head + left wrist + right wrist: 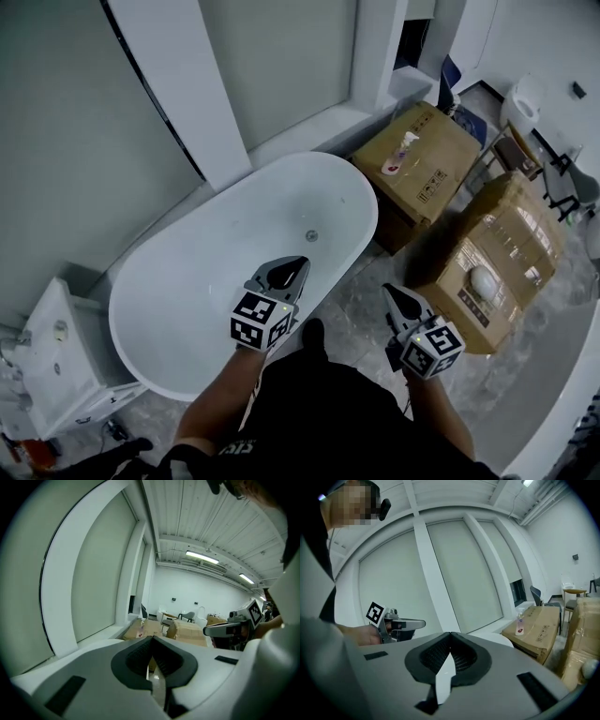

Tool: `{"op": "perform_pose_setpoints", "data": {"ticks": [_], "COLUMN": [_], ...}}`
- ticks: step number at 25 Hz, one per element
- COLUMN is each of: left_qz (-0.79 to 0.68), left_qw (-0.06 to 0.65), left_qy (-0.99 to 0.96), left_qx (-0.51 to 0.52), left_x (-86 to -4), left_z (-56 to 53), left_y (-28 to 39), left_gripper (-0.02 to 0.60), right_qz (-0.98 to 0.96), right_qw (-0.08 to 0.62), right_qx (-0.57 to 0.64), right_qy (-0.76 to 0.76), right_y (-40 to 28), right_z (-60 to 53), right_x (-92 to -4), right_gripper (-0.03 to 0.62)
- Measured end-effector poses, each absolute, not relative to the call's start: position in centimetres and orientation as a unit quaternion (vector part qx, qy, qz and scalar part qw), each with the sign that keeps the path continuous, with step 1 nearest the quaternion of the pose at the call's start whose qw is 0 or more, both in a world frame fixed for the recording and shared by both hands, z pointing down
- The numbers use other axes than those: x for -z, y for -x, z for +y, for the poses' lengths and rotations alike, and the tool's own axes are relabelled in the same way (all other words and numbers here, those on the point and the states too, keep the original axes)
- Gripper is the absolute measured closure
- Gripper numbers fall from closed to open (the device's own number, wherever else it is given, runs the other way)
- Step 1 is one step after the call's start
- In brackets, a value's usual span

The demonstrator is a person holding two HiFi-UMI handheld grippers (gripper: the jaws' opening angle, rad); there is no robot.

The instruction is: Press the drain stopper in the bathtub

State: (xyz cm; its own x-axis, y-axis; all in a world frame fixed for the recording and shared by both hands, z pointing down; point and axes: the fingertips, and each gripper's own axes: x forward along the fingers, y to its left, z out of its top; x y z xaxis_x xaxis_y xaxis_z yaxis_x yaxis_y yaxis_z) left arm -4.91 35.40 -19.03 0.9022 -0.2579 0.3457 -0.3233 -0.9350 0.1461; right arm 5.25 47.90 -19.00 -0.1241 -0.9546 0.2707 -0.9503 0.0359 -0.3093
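Observation:
The white oval bathtub (187,281) lies along the window wall, and its small round metal drain stopper (311,235) sits in the tub's floor toward the right end. My left gripper (300,264) hangs over the tub's near rim, a short way short of the stopper, jaws shut with nothing in them (152,637). My right gripper (388,289) is over the floor to the right of the tub, also shut and empty (450,634). In the right gripper view the tub's rim (506,640) shows just behind the jaws. The stopper is hidden in both gripper views.
Two large cardboard boxes (419,161) (502,258) stand on the floor right of the tub, the nearer to the wall with a small bottle (401,150) on top. A white cabinet (56,361) stands at the tub's left end. A toilet (523,101) is at the far right.

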Motion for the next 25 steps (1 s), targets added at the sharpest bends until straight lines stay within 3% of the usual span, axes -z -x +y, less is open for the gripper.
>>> {"op": "perform_pose_setpoints", "data": {"ticks": [10, 25], "left_qz": [-0.180, -0.264], "left_qw": [0.132, 0.143], "left_qy": [-0.960, -0.939], "left_qx": [-0.169, -0.167], "left_x": [17.7, 18.3], "left_z": [27.3, 26.3], "left_y": [2.1, -2.8], "left_gripper": [0.565, 0.565], "right_qz": [0.752, 0.800], "right_qw": [-0.020, -0.018], "right_qx": [0.242, 0.248], "right_qy": [0.613, 0.547], "right_y": [-7.1, -13.2], "right_z": [38.3, 34.4], "right_x": [17.9, 17.7], "right_gripper": [0.579, 0.579]}}
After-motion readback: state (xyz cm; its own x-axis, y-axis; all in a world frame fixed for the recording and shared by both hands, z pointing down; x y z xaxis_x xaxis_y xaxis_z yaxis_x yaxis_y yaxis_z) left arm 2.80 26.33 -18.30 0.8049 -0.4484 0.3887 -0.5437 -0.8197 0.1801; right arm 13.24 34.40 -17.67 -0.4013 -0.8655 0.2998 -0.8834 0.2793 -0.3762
